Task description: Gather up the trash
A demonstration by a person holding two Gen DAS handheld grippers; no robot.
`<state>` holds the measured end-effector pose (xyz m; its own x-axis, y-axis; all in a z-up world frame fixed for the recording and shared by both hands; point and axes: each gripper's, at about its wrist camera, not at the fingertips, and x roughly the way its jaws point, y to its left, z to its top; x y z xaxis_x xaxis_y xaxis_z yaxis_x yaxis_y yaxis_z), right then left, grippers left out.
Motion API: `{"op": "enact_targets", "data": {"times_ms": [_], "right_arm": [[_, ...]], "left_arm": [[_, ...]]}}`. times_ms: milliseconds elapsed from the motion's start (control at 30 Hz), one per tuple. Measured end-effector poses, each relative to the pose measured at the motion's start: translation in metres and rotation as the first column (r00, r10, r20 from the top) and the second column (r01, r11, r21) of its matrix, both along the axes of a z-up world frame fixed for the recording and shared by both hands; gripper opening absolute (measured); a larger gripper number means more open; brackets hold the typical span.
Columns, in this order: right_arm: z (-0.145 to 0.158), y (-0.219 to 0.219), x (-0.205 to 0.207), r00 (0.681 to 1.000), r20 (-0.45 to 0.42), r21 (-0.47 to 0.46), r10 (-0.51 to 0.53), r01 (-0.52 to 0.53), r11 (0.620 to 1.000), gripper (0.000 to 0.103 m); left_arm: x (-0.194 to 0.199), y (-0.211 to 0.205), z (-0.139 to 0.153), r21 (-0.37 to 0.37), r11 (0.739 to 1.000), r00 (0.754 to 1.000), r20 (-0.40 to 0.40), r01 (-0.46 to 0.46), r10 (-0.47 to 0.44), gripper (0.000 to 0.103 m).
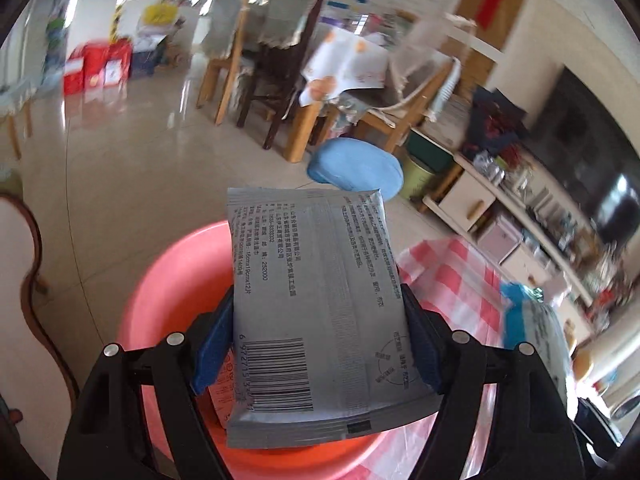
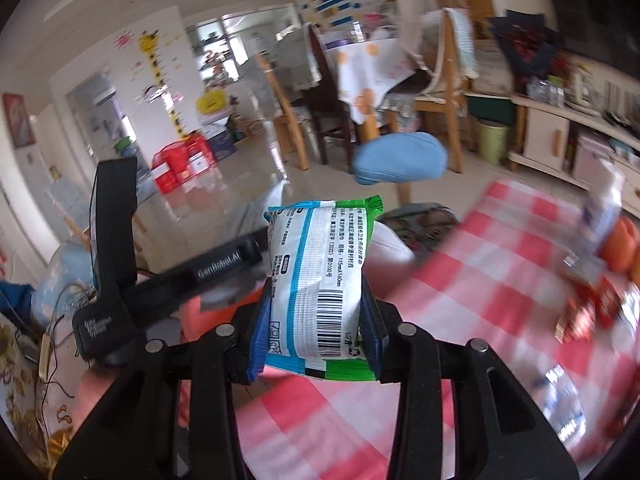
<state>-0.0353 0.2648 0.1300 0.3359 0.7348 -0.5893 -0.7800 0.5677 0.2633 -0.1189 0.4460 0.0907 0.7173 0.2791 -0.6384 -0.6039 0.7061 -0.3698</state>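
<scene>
My left gripper [image 1: 320, 340] is shut on a flat grey packet [image 1: 320, 308] with a barcode, its blue pads pressing both long edges. The packet hangs above a pink plastic basin [image 1: 160, 312], which holds another pinkish packet [image 1: 222, 392] partly hidden behind the grey one. In the right wrist view my right gripper [image 2: 316, 328] is shut on a white packet with blue and green edges [image 2: 320, 280], held over the red-and-white checked tablecloth [image 2: 460, 292]. The left gripper's black body [image 2: 120, 272] shows at the left there, over the basin's pink rim [image 2: 196, 312].
More wrappers and an orange object [image 2: 620, 248] lie blurred at the table's right side. A blue-and-white packet [image 1: 532, 320] sits right of the left gripper. Beyond the table are a blue stool [image 1: 356, 170], wooden chairs [image 1: 256, 72], a green bin [image 1: 418, 176] and a low white cabinet [image 1: 480, 204].
</scene>
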Motion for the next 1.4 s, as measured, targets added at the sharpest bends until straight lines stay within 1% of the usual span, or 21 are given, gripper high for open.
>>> {"op": "enact_targets", "data": {"times_ms": [67,133,200,233,333,400,467,533,633,667,767,800,833,933,1000,1067,1100,1133,1267,1333,1400], "right_arm": [[-0.003,0.023,0.000,1.000,0.009,-0.014,0.026,-0.025,1.000,0.041],[-0.006,0.042,0.001,0.999,0.023,-0.043,0.030,-0.029,0.999,0.044],[-0.011,0.053,0.004,1.000,0.026,-0.076,0.017,-0.015,0.997,0.064],[-0.011,0.053,0.004,1.000,0.025,-0.069,0.004,-0.002,0.998,0.066],[-0.006,0.038,0.001,0.999,0.030,-0.035,-0.035,0.036,0.999,0.072],[-0.001,0.023,-0.003,0.995,0.059,-0.026,-0.086,0.088,0.996,0.084],[0.001,0.007,-0.008,0.992,0.060,-0.020,-0.112,0.113,0.993,0.084],[0.002,-0.008,-0.013,0.986,0.074,-0.036,-0.147,0.150,0.988,0.084],[0.002,-0.036,-0.023,0.977,0.095,-0.061,-0.193,0.199,0.978,0.085],[0.000,-0.046,-0.027,0.973,0.096,-0.066,-0.210,0.217,0.974,0.085],[-0.006,-0.083,-0.037,0.957,0.084,-0.070,-0.278,0.284,0.956,0.085],[-0.008,-0.094,-0.040,0.950,0.083,-0.069,-0.300,0.306,0.950,0.085],[-0.011,-0.108,-0.043,0.940,0.080,-0.068,-0.331,0.336,0.939,0.086],[-0.017,-0.146,-0.056,0.912,0.064,-0.057,-0.406,0.409,0.911,0.091],[-0.023,-0.168,-0.064,0.895,0.056,-0.057,-0.443,0.446,0.893,0.094],[-0.029,-0.187,-0.072,0.875,0.056,-0.072,-0.481,0.484,0.872,0.095],[-0.033,-0.193,-0.075,0.868,0.050,-0.077,-0.495,0.497,0.864,0.095],[-0.038,-0.203,-0.080,0.861,0.035,-0.078,-0.507,0.508,0.858,0.095],[-0.044,-0.231,-0.095,0.831,0.025,-0.078,-0.556,0.556,0.828,0.095],[-0.044,-0.245,-0.104,0.818,0.031,-0.064,-0.575,0.575,0.815,0.095],[-0.045,-0.258,-0.113,0.810,0.044,-0.056,-0.585,0.587,0.808,0.095]], "left_arm": [[-0.004,0.014,-0.005,-0.034,0.999,1.000,0.007,-0.027,0.027,0.076],[-0.007,0.023,-0.010,-0.050,0.997,0.998,0.005,-0.061,0.062,0.076],[-0.010,0.031,-0.015,-0.048,0.993,0.994,-0.017,-0.112,0.112,0.076],[-0.011,0.033,-0.018,-0.047,0.991,0.992,-0.021,-0.124,0.123,0.076],[-0.012,0.036,-0.021,-0.026,0.989,0.989,-0.025,-0.146,0.145,0.079],[-0.014,0.032,-0.021,0.009,0.989,0.989,-0.018,-0.147,0.147,0.080],[-0.014,0.027,-0.019,0.042,0.988,0.988,-0.007,-0.152,0.152,0.080],[-0.012,0.018,-0.015,0.081,0.988,0.991,0.026,-0.133,0.131,0.080],[-0.004,-0.005,-0.005,0.147,0.987,0.995,0.089,-0.060,0.047,0.087],[-0.001,-0.018,-0.001,0.188,0.982,0.994,0.113,-0.024,0.002,0.088],[0.003,-0.050,0.006,0.271,0.959,0.978,0.163,0.080,-0.128,0.091],[0.005,-0.059,0.007,0.279,0.953,0.972,0.165,0.119,-0.170,0.091],[0.008,-0.070,0.008,0.279,0.943,0.960,0.158,0.179,-0.229,0.091],[0.008,-0.097,0.011,0.272,0.916,0.929,0.142,0.296,-0.343,0.091],[0.004,-0.113,0.014,0.247,0.898,0.903,0.143,0.365,-0.406,0.091],[-0.004,-0.127,0.015,0.223,0.886,0.883,0.152,0.407,-0.444,0.091],[-0.009,-0.134,0.014,0.217,0.879,0.873,0.158,0.425,-0.461,0.092],[-0.011,-0.138,0.013,0.211,0.876,0.869,0.160,0.434,-0.469,0.092],[-0.030,-0.150,0.007,0.121,0.867,0.847,0.184,0.484,-0.499,0.092],[-0.041,-0.158,0.008,0.127,0.863,0.841,0.196,0.488,-0.505,0.092],[-0.053,-0.172,0.010,0.170,0.850,0.829,0.193,0.499,-0.525,0.092]]}}
